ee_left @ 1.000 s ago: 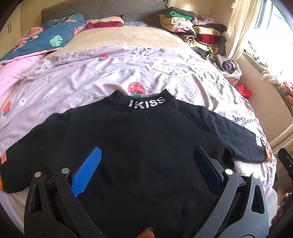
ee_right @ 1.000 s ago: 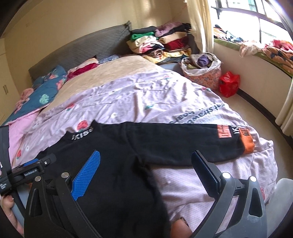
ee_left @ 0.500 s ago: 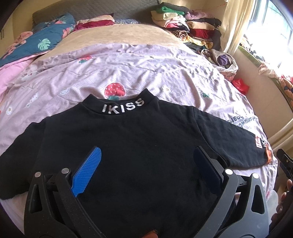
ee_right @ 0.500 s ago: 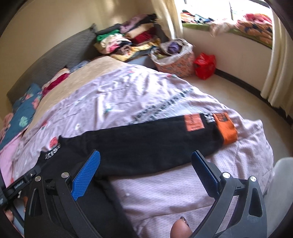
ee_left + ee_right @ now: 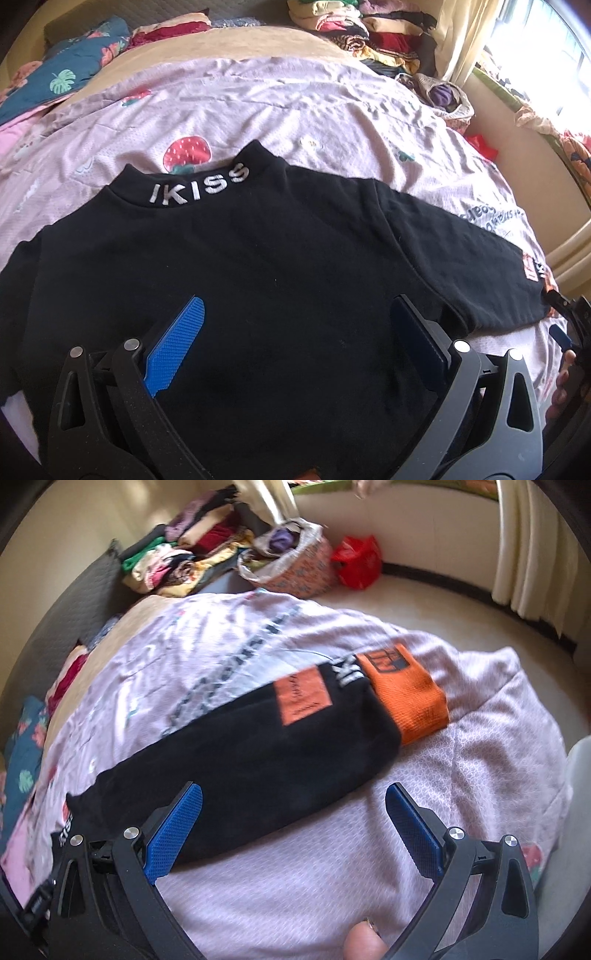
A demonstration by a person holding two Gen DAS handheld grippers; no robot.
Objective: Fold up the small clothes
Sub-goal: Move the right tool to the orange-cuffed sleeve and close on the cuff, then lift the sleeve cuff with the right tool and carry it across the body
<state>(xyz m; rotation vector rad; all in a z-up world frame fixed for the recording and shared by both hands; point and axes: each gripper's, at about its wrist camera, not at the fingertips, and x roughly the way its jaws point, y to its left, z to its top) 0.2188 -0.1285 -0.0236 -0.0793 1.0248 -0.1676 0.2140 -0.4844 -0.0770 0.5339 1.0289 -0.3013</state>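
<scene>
— So what changed? 
— Your right tool (image 5: 293, 827), jaws spread and empty, swung toward the ribbed orange cuff (image 5: 406, 698), upper right.
— And yours left? 
— Left tool (image 5: 295, 332) gapes over the fleecy black sweater (image 5: 258, 258), flat on the bed (image 5: 295, 110).

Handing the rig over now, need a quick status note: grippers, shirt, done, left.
Left gripper: open, empty, above the body of the black long-sleeved "IKISS" sweatshirt.
Right gripper: open, empty, over that sweatshirt's sleeve with the orange ribbed cuff.
Sweatshirt lies flat on the lilac strawberry-print bedcover, sleeves spread out.
Done: garment laid out. Left: every fold; likely start by bringing the sleeve in.
</scene>
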